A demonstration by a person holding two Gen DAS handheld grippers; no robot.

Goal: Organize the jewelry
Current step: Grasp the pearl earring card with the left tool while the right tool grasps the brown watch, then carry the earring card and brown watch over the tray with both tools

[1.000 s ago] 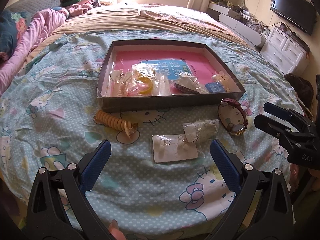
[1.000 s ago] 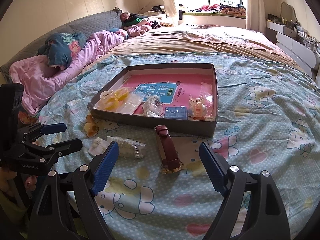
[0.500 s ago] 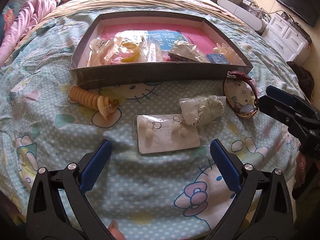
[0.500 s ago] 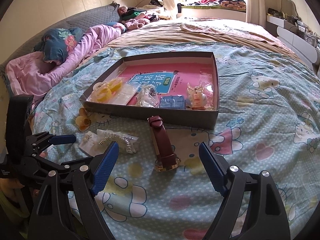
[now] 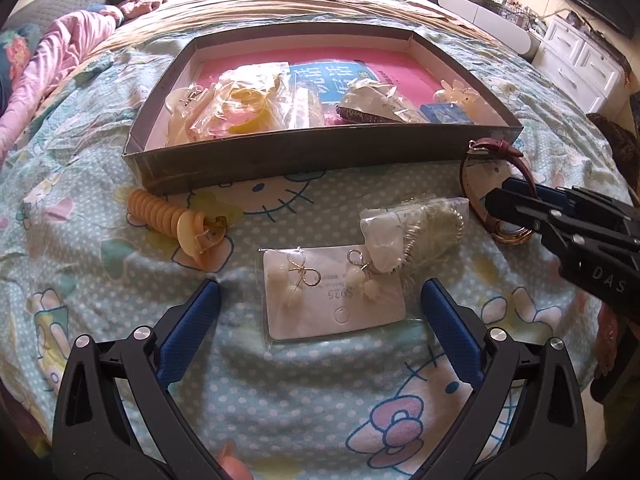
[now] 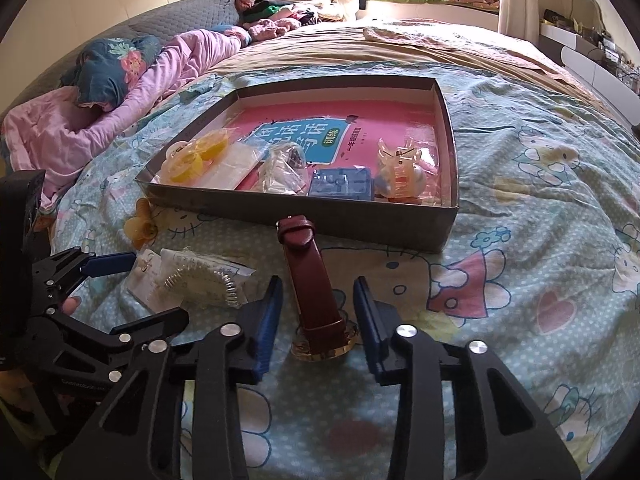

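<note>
Through my left tongs' (image 5: 320, 308) camera, the jaws are spread wide around the earring card (image 5: 334, 294), which lies on the bedsheet (image 5: 300, 392) just short of the tray (image 5: 320, 156), ready for a pinch.

Through my right tongs' (image 6: 318, 312) camera, the jaws are closing on the maroon-strapped watch (image 6: 314, 292), lying just before the tray (image 6: 360, 226), pads not yet touching it.

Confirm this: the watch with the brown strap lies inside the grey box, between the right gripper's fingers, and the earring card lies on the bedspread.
Not quite. The watch lies on the bedspread in front of the grey box, not inside it, as the right wrist view shows. The right gripper is closing around it, and the earring card does lie on the bedspread.
</note>
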